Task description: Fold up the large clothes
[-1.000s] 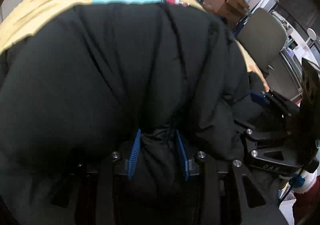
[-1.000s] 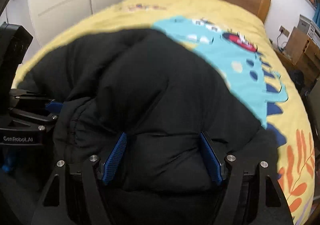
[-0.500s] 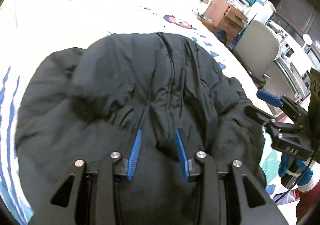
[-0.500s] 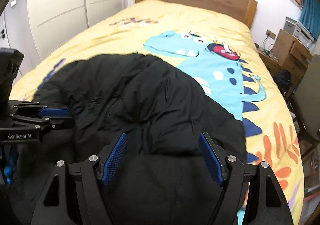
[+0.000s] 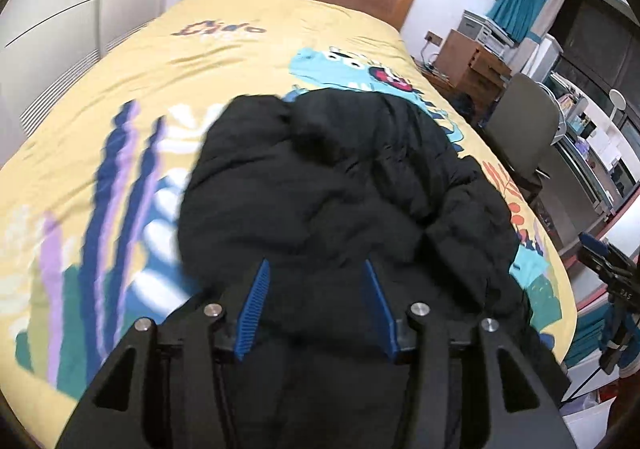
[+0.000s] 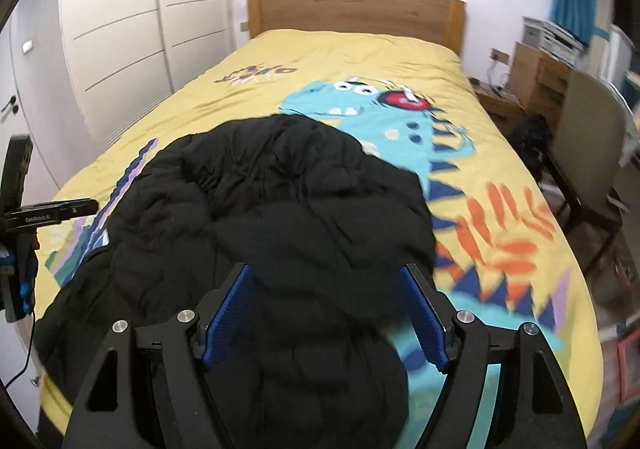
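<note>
A black puffer jacket (image 5: 340, 185) lies bunched on the near end of the bed; it also shows in the right wrist view (image 6: 280, 201). My left gripper (image 5: 316, 281) is open above the jacket's near edge, its blue pads apart and empty. My right gripper (image 6: 324, 289) is open wide above the jacket's near part, holding nothing. The other gripper shows at the right edge of the left wrist view (image 5: 608, 269) and at the left edge of the right wrist view (image 6: 48, 213).
The bed has a yellow dinosaur-print duvet (image 6: 360, 61) and a wooden headboard (image 6: 356, 13). White wardrobes (image 6: 120, 29) stand on the left. A chair (image 6: 588, 137), a wooden nightstand (image 6: 536, 77) and a desk stand on the right.
Both grippers pulled back and up from the jacket. The left gripper let go of the fabric it pinched and opened. The jacket now lies lower and flatter on the bed.
</note>
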Demonstrator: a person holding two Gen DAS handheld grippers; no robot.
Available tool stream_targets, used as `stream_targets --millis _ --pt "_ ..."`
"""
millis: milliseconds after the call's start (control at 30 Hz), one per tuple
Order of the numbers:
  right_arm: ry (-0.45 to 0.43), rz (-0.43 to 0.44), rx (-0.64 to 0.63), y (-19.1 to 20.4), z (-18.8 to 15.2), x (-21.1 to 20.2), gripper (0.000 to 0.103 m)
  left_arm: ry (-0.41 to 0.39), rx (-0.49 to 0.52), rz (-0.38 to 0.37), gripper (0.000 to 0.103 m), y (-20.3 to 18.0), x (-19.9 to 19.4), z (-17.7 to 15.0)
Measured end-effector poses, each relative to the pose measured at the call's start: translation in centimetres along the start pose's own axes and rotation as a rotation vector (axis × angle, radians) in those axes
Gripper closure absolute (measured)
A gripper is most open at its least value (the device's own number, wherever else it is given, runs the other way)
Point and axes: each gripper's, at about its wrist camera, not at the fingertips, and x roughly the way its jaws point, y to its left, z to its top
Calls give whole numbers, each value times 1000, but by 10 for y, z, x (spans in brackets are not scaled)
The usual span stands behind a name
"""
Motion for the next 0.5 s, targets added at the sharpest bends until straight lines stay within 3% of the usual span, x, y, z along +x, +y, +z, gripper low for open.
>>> stream_targets --millis 367,500 --pt "92 -137 175 -62 -117 -76 11 23 -159 102 50 107 -72 -95" --pt "127 -125 252 -76 -147 -84 8 51 -235 75 50 134 -79 -123"
